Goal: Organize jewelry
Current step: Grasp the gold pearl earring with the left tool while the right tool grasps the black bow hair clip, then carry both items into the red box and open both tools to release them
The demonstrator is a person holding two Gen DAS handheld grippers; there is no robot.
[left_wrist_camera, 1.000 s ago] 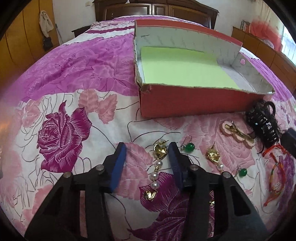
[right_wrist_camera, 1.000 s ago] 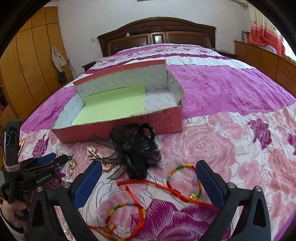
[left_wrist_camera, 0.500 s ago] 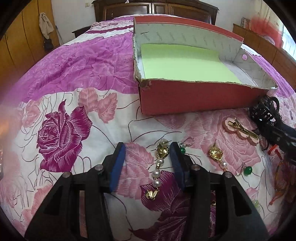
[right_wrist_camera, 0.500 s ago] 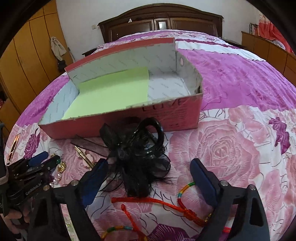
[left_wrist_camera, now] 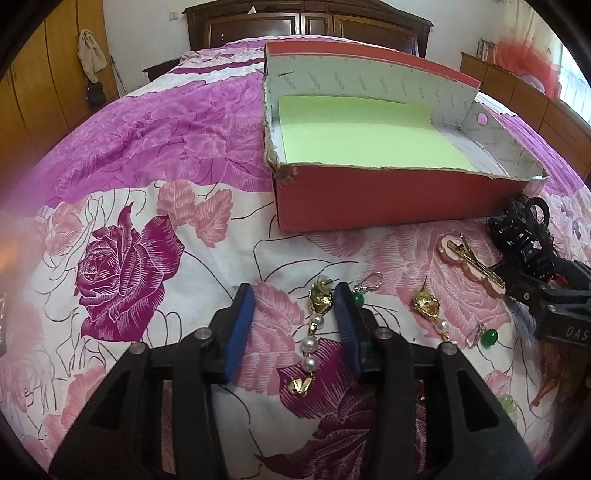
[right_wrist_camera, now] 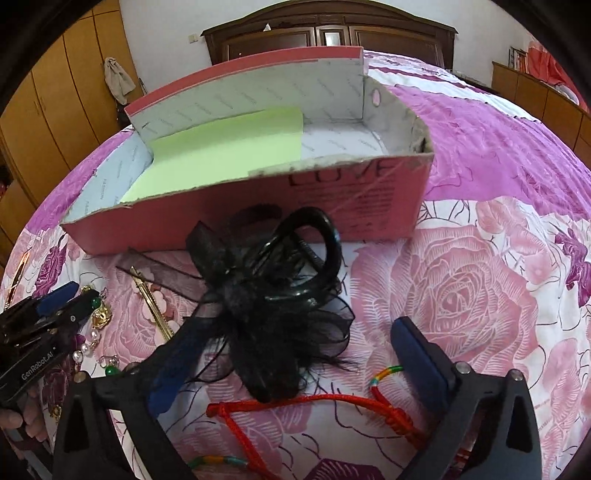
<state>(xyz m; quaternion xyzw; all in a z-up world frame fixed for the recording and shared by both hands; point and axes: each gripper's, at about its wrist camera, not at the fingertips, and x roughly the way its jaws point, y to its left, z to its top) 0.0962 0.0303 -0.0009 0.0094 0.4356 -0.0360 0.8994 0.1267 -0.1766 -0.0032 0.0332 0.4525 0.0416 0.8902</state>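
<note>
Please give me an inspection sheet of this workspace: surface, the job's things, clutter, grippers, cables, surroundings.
Surface: bed with floral bedspread, pink and purple.
Job's things: open red box with green sheet inside, no jewelry seen in it; gold pearl earring; second gold earring; green bead earring; pink hair clip; black hair claw; red cord bracelets.
Clutter: nothing seen.
Grippers: left gripper closing around the gold pearl earring, pads not pressing it; right gripper opening, its fingers on either side of the black hair claw.
Cables: nothing seen.
Surroundings: wooden headboard, wardrobe.
</note>
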